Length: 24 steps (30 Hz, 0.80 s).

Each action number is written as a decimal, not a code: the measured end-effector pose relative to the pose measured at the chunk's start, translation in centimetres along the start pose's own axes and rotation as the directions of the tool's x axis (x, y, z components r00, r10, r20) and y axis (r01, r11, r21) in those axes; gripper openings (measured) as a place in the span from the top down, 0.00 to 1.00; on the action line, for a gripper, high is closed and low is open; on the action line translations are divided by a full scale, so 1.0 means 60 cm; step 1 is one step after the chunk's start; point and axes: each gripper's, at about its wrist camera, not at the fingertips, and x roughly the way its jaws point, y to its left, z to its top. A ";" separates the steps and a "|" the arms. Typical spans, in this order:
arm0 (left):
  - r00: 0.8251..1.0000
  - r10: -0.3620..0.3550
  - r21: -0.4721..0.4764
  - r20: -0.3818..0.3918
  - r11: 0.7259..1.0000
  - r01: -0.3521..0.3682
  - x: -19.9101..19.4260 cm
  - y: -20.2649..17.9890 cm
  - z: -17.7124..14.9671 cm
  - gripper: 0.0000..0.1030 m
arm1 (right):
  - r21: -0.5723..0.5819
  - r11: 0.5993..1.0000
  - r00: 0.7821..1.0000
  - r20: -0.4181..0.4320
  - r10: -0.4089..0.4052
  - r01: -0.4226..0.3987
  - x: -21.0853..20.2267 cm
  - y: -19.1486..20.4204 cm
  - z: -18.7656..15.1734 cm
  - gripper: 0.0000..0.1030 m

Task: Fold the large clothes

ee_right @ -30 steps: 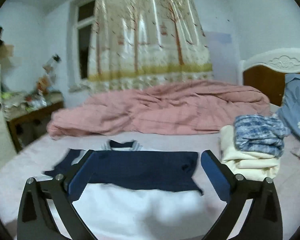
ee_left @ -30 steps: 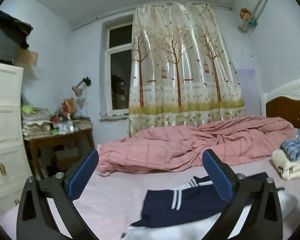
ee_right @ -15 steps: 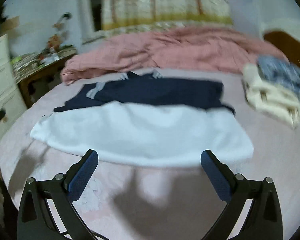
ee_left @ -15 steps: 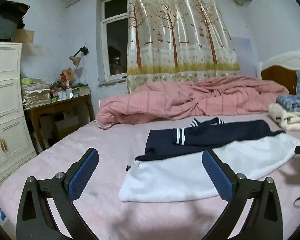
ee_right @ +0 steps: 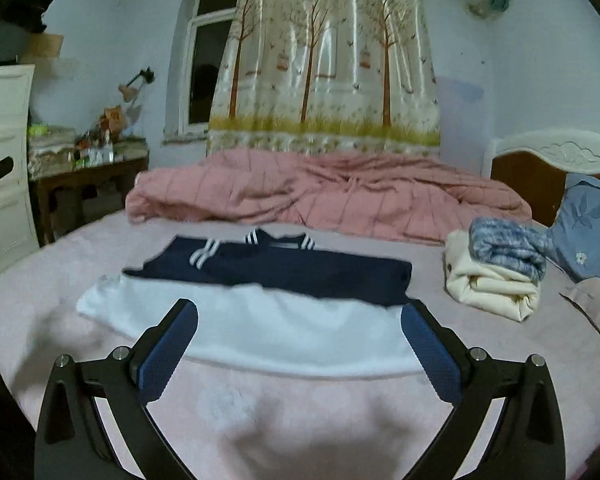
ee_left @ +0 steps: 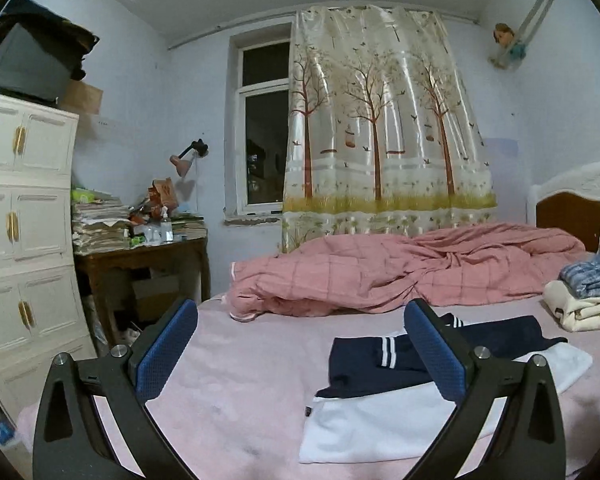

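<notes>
No legible text, label, brand or number in either view. The packaging (ee_left: 162, 194) and bottles (ee_left: 166, 229) on the cluttered counter (ee_left: 140, 250) carry print too small and blurred to read. The navy-and-white garment (ee_right: 260, 296) shows stripes only.

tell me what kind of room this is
A home bedroom, most likely. There is a bed with a carved headboard, a crumpled pink quilt along its far side, and a tree-print curtain half across a dark window.
</notes>
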 end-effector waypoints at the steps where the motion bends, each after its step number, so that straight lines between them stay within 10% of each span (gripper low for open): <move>1: 1.000 0.012 0.010 0.009 1.000 -0.012 -0.001 0.002 0.004 0.00 | 0.013 1.000 1.000 0.001 0.016 -0.016 0.000 0.001 0.008 0.00; 8: 0.999 -0.042 0.001 -0.015 0.999 0.042 0.020 -0.016 -0.020 0.00 | 0.011 0.999 0.999 0.005 0.044 -0.044 0.041 0.005 0.007 0.00; 12: 0.987 -0.090 0.091 -0.130 0.991 0.102 0.072 -0.075 -0.089 0.00 | -0.137 0.991 0.991 -0.136 -0.003 -0.015 0.116 0.000 -0.038 0.00; 18: 0.879 -0.187 0.192 -0.439 0.936 0.295 0.161 -0.170 -0.226 0.00 | -0.248 0.967 0.899 -0.434 -0.061 -0.054 0.229 -0.041 -0.129 0.00; 21: 0.864 -0.121 0.252 -0.489 0.929 0.272 0.188 -0.196 -0.262 0.00 | -0.316 0.949 0.856 -0.490 -0.166 0.004 0.271 -0.066 -0.157 0.00; 24: 0.812 -0.141 0.264 -0.566 0.902 0.341 0.205 -0.214 -0.292 0.00 | -0.275 0.960 0.863 -0.474 -0.173 0.041 0.298 -0.099 -0.152 0.00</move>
